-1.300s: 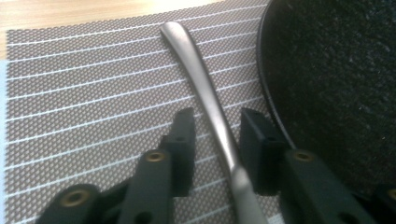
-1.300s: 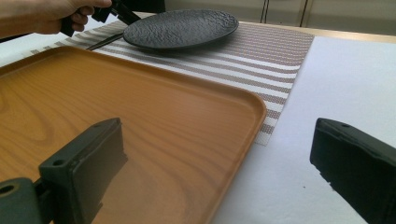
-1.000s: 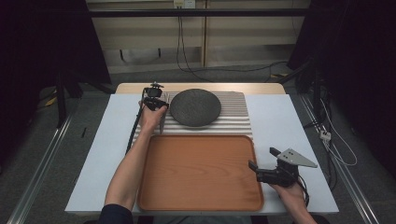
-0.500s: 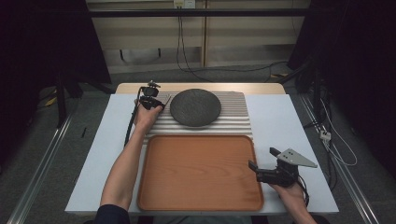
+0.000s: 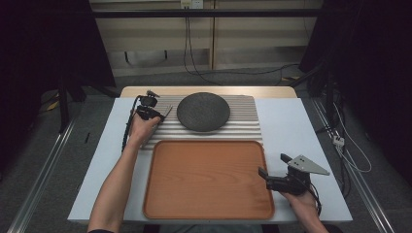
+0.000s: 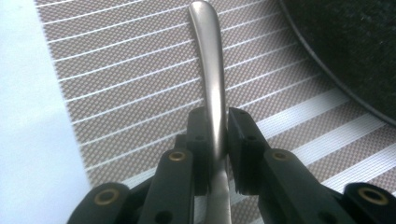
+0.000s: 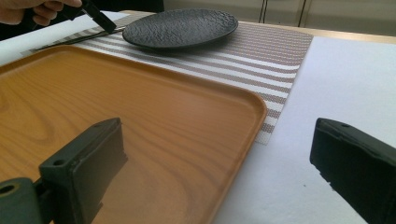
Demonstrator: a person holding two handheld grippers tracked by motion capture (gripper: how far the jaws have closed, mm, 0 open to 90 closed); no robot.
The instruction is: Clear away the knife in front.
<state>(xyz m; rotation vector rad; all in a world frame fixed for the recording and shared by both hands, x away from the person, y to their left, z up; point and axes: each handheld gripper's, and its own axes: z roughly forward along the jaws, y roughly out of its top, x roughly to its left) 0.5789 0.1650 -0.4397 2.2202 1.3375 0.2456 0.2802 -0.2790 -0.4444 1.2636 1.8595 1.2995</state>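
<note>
Since a second ago the left gripper [image 6: 215, 140] has drawn away from the dark plate [image 5: 203, 111] toward the striped mat's [image 5: 243, 127] left edge, its jaws clamped on a slim, brushed-metal utensil handle [image 6: 211, 79] that points out over the mat. The step looks like carrying the utensil off; next it must be lifted clear and set down, perhaps on the wooden tray [image 5: 209, 182]. Beside the tray on the table [image 5: 286, 126], the right gripper [image 7: 219, 186] waits, jaws wide apart.

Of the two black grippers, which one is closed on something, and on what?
The left gripper: its jaws clamp a slim silver metal utensil handle over the striped placemat. The right gripper stands open and empty beside the wooden tray.
</note>
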